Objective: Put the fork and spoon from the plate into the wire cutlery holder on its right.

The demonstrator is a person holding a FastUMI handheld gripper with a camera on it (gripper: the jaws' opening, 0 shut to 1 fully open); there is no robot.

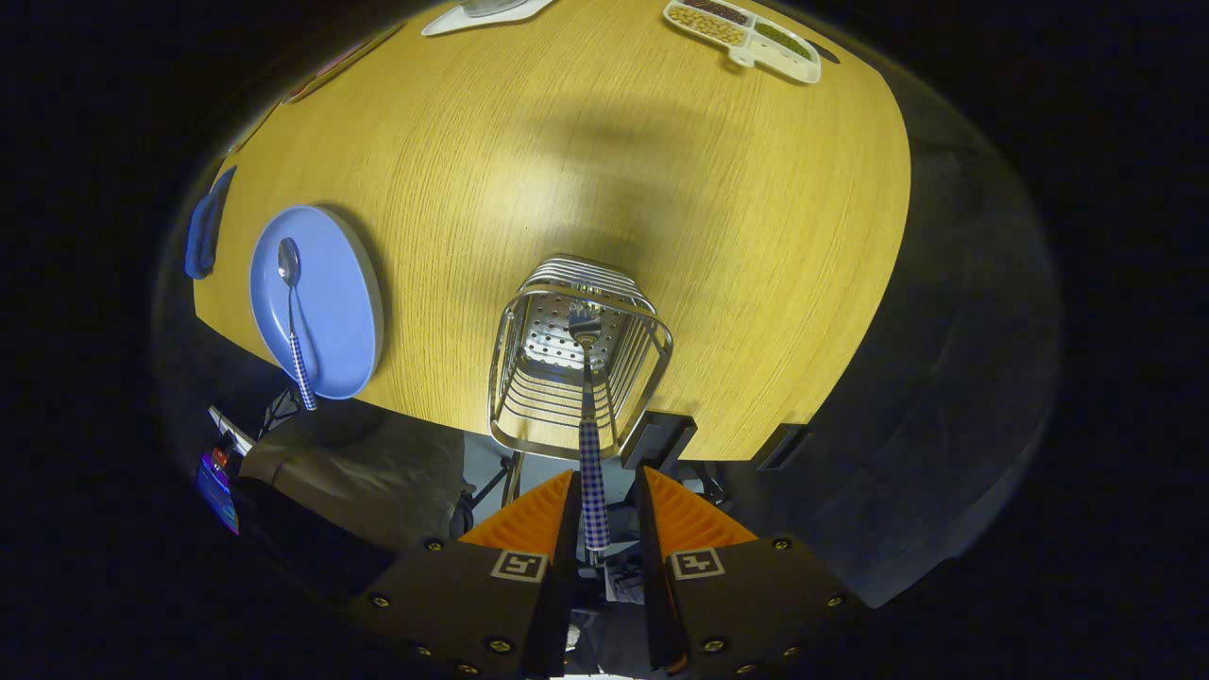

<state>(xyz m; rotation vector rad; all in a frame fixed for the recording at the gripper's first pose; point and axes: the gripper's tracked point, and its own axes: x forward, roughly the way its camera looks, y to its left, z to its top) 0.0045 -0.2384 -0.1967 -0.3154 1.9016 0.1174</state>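
Table: a pale wooden tabletop (661,189) with fine straight grain and a rounded near edge; dark floor beyond it at 3 o'clock.
Holder: the wire cutlery holder (578,354), shiny metal bars with a perforated bottom, stands at the table's near edge, just ahead of the fingers.
Fork: the fork (591,444), checked handle, hangs head-down inside the holder.
Gripper: the gripper (604,515) has its jaws apart; the fork handle stands in the gap, closer to the left finger, and I cannot tell whether either finger touches it.
Plate: a round blue plate (340,302) at 9 o'clock of the holder, overhanging the edge.
Spoon: the spoon (293,316) lies on the plate, checked handle pointing off its near rim.
Others: a divided snack tray (746,38) at 1 o'clock, far side; a blue cloth (203,236) left of the plate.
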